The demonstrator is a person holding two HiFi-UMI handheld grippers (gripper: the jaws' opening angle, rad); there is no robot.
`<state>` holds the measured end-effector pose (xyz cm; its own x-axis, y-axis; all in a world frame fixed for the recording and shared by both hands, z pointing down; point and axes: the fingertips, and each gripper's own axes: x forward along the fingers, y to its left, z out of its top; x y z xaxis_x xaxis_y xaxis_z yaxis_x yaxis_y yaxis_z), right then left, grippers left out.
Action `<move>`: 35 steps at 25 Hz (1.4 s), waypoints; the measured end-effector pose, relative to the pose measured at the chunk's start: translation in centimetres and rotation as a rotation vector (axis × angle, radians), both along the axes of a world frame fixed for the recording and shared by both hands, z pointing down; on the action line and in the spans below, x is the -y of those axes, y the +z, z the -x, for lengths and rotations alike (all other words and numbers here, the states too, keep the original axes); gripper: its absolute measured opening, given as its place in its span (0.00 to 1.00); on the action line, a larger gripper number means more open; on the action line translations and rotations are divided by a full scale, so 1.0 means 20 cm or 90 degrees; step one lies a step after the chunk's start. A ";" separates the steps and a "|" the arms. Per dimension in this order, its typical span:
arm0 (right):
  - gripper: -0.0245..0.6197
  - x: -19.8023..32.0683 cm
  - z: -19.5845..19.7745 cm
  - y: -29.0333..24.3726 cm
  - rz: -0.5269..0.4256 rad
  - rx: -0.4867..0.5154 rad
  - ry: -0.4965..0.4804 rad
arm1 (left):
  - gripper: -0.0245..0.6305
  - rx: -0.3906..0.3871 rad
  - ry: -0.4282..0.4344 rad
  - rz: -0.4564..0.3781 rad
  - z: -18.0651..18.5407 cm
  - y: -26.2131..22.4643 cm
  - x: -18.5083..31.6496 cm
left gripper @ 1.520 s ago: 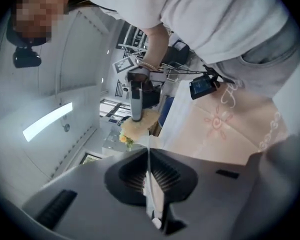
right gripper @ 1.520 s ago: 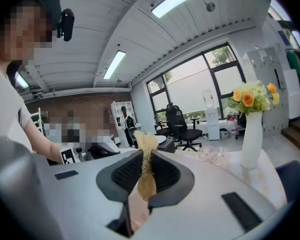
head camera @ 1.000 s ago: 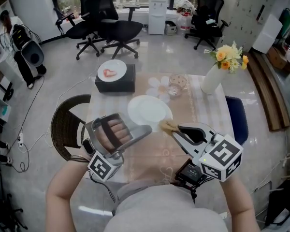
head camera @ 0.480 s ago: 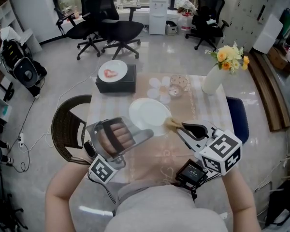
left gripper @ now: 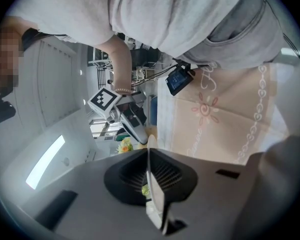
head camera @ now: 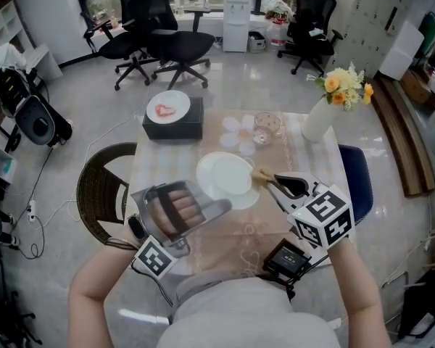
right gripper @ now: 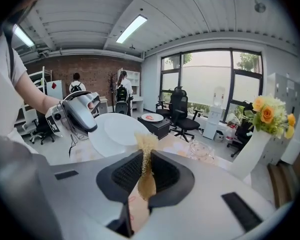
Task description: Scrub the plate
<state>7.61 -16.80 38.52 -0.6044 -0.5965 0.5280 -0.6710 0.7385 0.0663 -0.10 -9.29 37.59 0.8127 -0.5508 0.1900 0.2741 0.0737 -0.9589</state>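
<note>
A white plate (head camera: pixel 230 177) is held above the table, and my left gripper (head camera: pixel 219 207) is shut on its near-left rim. In the left gripper view the plate (left gripper: pixel 153 186) shows edge-on between the jaws. My right gripper (head camera: pixel 270 180) is shut on a tan fibrous scrubber (head camera: pixel 260 175), whose tip touches the plate's right rim. From the right gripper view the scrubber (right gripper: pixel 146 156) stands pinched between the pads, with the plate (right gripper: pixel 116 132) and the left gripper (right gripper: pixel 81 112) just beyond it.
A black box (head camera: pixel 174 122) carrying a small plate with red marks sits at the table's far left. A glass bowl (head camera: pixel 267 124), a flower-shaped coaster (head camera: pixel 240 131) and a white vase of flowers (head camera: pixel 320 116) stand at the back. A black device (head camera: pixel 286 258) lies near me. A wicker chair (head camera: pixel 100 188) is on the left.
Both grippers have shifted a little to the right and away from me. The scrubber has moved up against the plate's right rim.
</note>
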 end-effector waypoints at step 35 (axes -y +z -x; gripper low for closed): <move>0.12 -0.20 0.33 -0.21 0.067 0.177 -0.059 | 0.07 0.016 -0.003 -0.013 0.01 0.02 0.00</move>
